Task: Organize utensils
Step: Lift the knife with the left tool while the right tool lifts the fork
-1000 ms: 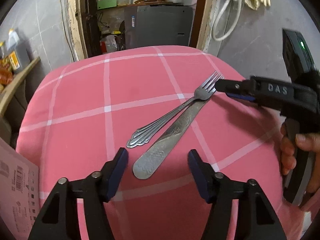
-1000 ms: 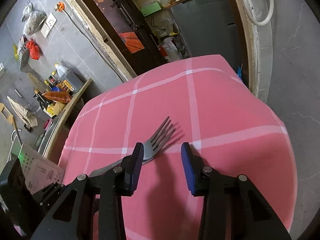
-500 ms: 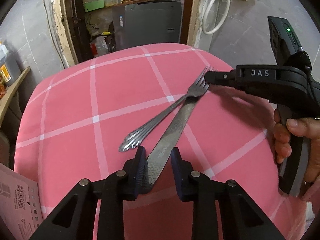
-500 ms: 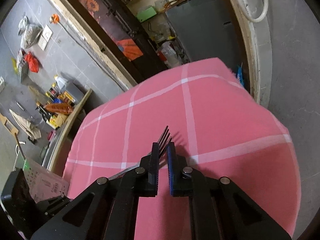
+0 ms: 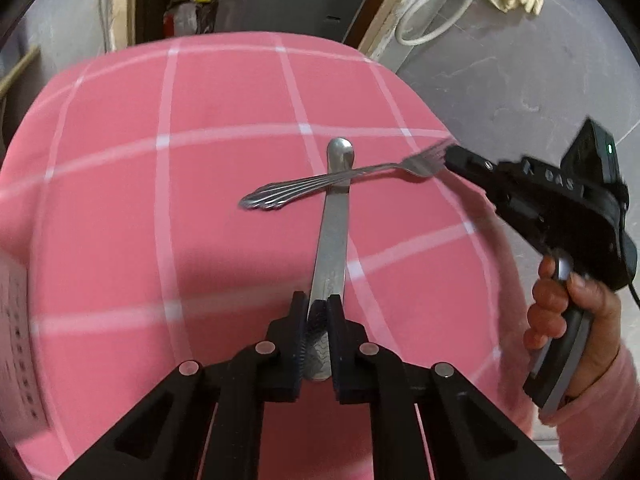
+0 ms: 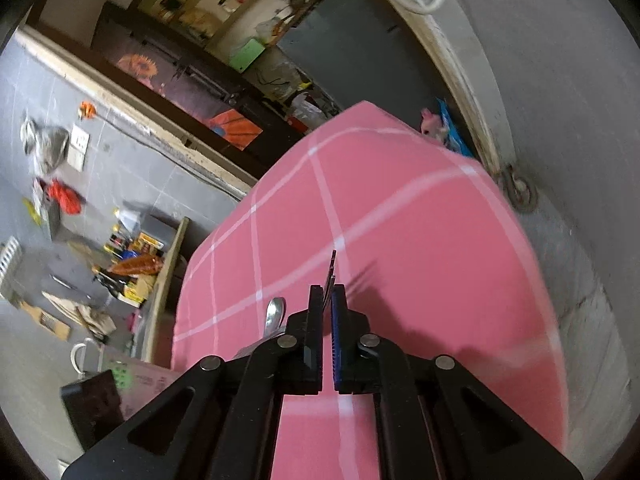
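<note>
1. A pink cloth with white grid lines (image 5: 224,92) covers a rounded table; behind it stand grey tiled walls, an open doorway onto cluttered shelves, and a white hose looped on the wall.
2. The left gripper (image 5: 319,344) has its jaws clamped on the patterned handle end of a flat steel utensil (image 5: 334,216), probably a spoon or a butter knife; its rounded far tip points away toward the table's far edge.
3. The right gripper (image 6: 327,320), held in a hand (image 5: 572,320) at the table's right edge, has its jaws pinched on the head of a fork (image 5: 320,184), with the tines (image 6: 332,268) sticking out past the pads.
4. The fork lies across the flat utensil near that utensil's far tip, over the middle of the table. Its scalloped handle end points left. Whether either piece is fully off the cloth I cannot tell.
5. Looks: both are silver metal, the flat piece broad with an embossed handle, the fork slim with a ribbed, fluted handle.
6. Handling, as a judgement: both are stiff, light and smooth, so likely to pivot or slip in a narrow pinch. A hold nearer the middle of the shaft would balance better than these end grips, and where they cross, one may drag the other.
</note>
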